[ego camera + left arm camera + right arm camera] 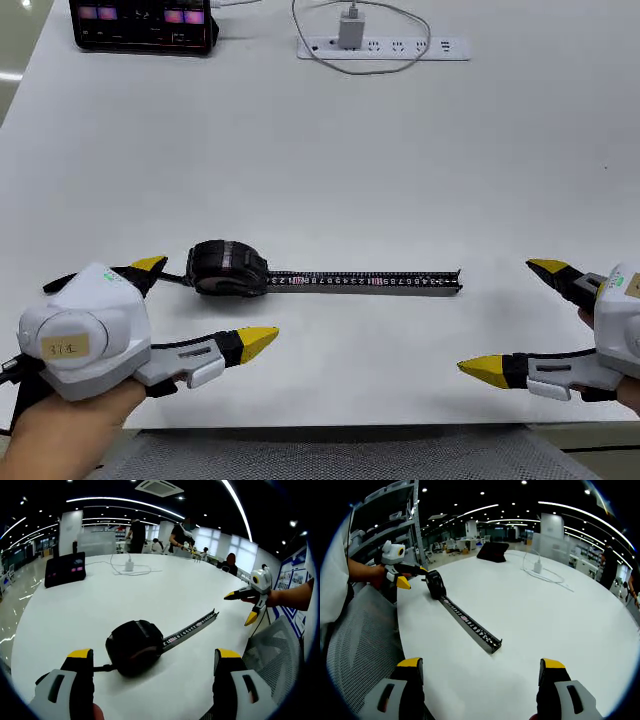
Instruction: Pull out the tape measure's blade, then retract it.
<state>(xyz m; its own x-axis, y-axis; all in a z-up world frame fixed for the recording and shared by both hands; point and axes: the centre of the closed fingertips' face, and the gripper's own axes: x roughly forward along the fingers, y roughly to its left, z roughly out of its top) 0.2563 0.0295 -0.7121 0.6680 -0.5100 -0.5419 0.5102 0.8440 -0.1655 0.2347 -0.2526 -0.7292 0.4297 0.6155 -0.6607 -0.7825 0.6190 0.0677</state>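
A black tape measure (227, 268) lies on the white table (330, 170), its blade (365, 281) drawn out to the right and lying flat. My left gripper (210, 303) is open just left of and around the case, yellow tips apart, touching nothing. In the left gripper view the case (134, 646) sits between the spread jaws with the blade (192, 628) running away. My right gripper (516, 318) is open, well to the right of the blade's end hook (458, 280). In the right gripper view the blade (470, 626) ends ahead of the open jaws.
A dark tablet-like device (142, 25) stands at the far left edge. A white power strip (385, 47) with a plugged charger and looped cable lies at the back. A grey mesh chair (330, 455) is below the table's front edge. People stand far off in the room.
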